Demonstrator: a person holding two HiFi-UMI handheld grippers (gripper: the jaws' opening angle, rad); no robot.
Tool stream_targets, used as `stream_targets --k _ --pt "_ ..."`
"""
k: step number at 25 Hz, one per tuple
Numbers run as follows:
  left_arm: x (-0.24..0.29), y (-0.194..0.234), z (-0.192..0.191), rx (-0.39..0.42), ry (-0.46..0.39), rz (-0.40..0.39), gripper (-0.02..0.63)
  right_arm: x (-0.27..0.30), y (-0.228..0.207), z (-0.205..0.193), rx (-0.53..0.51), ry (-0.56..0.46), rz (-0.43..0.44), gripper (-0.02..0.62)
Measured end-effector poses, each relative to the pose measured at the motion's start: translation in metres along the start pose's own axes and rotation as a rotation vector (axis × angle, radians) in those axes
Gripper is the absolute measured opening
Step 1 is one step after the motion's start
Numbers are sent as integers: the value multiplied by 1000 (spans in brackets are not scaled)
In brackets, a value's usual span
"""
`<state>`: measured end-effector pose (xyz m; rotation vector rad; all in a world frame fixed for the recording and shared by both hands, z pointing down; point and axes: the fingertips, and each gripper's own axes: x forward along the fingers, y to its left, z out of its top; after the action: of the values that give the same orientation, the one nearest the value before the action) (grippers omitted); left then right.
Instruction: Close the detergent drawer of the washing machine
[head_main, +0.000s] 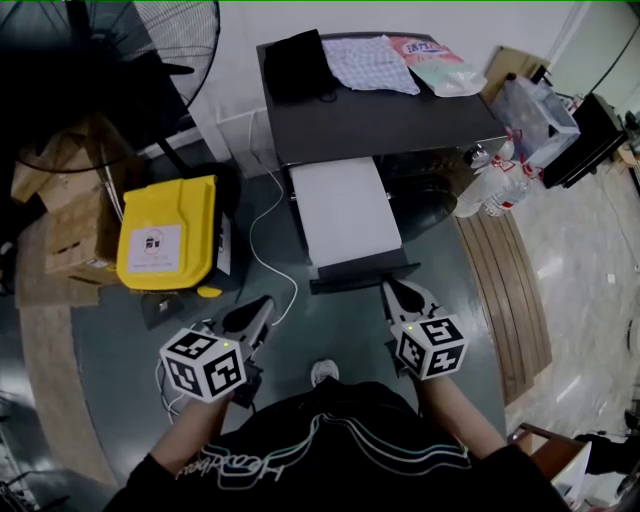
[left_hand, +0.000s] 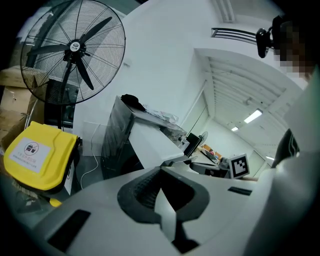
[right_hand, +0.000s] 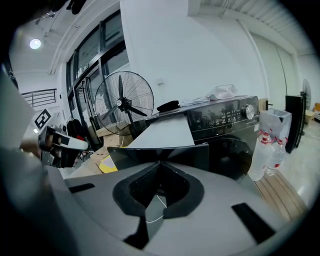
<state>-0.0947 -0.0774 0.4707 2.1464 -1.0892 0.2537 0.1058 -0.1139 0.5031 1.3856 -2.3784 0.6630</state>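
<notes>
The detergent drawer (head_main: 345, 212) stood pulled far out of the washing machine (head_main: 390, 125), its dark front panel facing the person. The right claw (head_main: 399, 293) was clenched on nothing, and its tips pointed just beside the panel's right end. The left claw (head_main: 262, 306), likewise clenched and empty, was held off to the left, apart from the drawer.

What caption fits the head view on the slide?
Left claw and right claw near the washing machine's pulled-out detergent drawer.
</notes>
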Motion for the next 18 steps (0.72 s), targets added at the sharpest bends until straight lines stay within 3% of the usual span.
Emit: stream_targets --k 18 --pt "-1 9 11 -26 -25 25 24 15 -7 17 -8 12 8 25"
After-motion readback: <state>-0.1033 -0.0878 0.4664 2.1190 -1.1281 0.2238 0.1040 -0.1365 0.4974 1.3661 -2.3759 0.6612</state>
